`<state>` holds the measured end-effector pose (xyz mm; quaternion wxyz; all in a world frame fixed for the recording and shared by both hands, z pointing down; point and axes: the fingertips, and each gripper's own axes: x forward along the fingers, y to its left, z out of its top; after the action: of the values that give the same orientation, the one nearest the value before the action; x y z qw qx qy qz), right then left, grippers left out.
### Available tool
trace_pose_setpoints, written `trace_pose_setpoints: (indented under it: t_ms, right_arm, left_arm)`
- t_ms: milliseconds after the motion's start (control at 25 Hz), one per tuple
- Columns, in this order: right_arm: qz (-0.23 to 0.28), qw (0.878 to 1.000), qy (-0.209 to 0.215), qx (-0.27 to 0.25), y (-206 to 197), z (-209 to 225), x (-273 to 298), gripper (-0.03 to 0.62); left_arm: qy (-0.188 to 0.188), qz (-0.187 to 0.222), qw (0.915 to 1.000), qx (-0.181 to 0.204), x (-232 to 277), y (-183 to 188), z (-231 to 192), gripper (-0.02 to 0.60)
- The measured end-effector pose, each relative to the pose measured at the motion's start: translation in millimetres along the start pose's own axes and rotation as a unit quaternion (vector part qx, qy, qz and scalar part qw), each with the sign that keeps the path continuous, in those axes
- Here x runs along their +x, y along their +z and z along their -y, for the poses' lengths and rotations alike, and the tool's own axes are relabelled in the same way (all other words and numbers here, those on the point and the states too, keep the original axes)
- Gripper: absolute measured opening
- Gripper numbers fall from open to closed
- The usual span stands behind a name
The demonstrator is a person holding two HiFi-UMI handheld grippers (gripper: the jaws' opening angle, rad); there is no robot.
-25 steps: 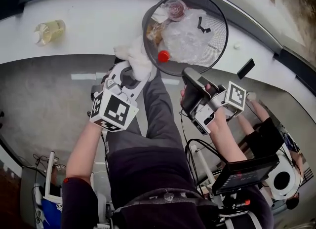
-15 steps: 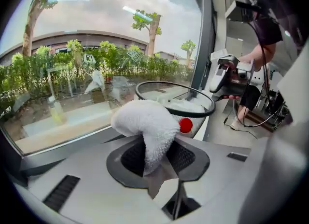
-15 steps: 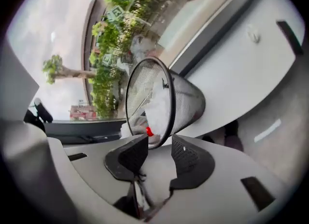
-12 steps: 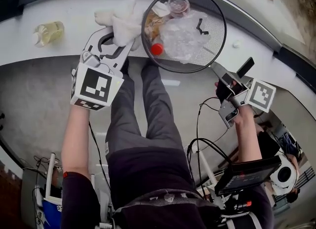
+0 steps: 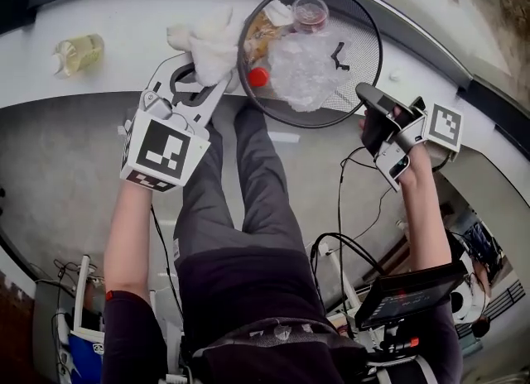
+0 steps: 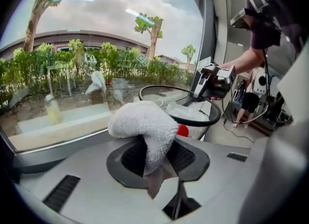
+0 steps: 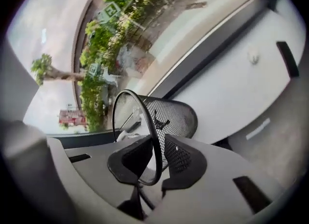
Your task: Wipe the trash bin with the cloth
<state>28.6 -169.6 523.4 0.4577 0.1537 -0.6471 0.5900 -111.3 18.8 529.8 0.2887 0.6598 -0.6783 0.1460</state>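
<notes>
Right now, by my reading, you are at the start of the wipe. Your left tool [image 5: 207,76] is clamped on the white cloth [image 5: 207,39], which bulges past the jaws just beside the left outer wall of the trash bin [image 5: 356,43]; whether it touches yet is hard to call. The bin stands upright on the white bench [image 5: 124,18] by the window, with rubbish inside. Your right tool [image 5: 369,98] has just been closing its jaws, and it looks clamped on the bin's near right rim to steady it. The next move calls for pressing the cloth onto the mesh and dragging it along the wall, while the right side keeps the bin from sliding or tipping. Only the right gripper view shows the rim wire and mesh wall standing between the pads. Only the head view looks into the bin, at the crumpled plastic [image 5: 306,64] and red cap [image 5: 257,76]. The left gripper view shows the cloth pinched at its fold.
</notes>
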Motion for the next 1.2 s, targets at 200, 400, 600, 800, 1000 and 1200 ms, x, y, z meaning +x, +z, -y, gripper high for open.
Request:
trace_pose_setpoints:
  t_ms: [200,400,600,800,1000,1200]
  right_arm:
    - [0.000,0.986,0.061,0.153,-55,11,-4,0.067]
    - [-0.017,0.961,0.120,0.250,-104,-3,14,0.061]
    - [-0.041,0.960,0.124,0.249,-125,-17,32,0.054]
    - [-0.022,0.990,0.091,0.110,-118,-23,16,0.071]
    - [0.016,0.997,-0.046,-0.061,-54,16,-32,0.155]
    - [0.034,0.981,-0.123,-0.148,21,4,-13,0.155]
  left_arm:
    - [-0.021,0.001,0.9984,-0.052,-2,-13,34,0.095]
    - [-0.034,-0.002,0.9953,-0.091,-7,-26,59,0.095]
    - [-0.048,-0.017,0.9944,-0.093,-5,-35,78,0.095]
    - [-0.035,-0.012,0.9942,-0.101,0,-38,74,0.095]
    - [-0.023,-0.003,0.9958,-0.089,5,-27,49,0.095]
    - [0.009,-0.004,0.9980,-0.062,2,-18,13,0.095]
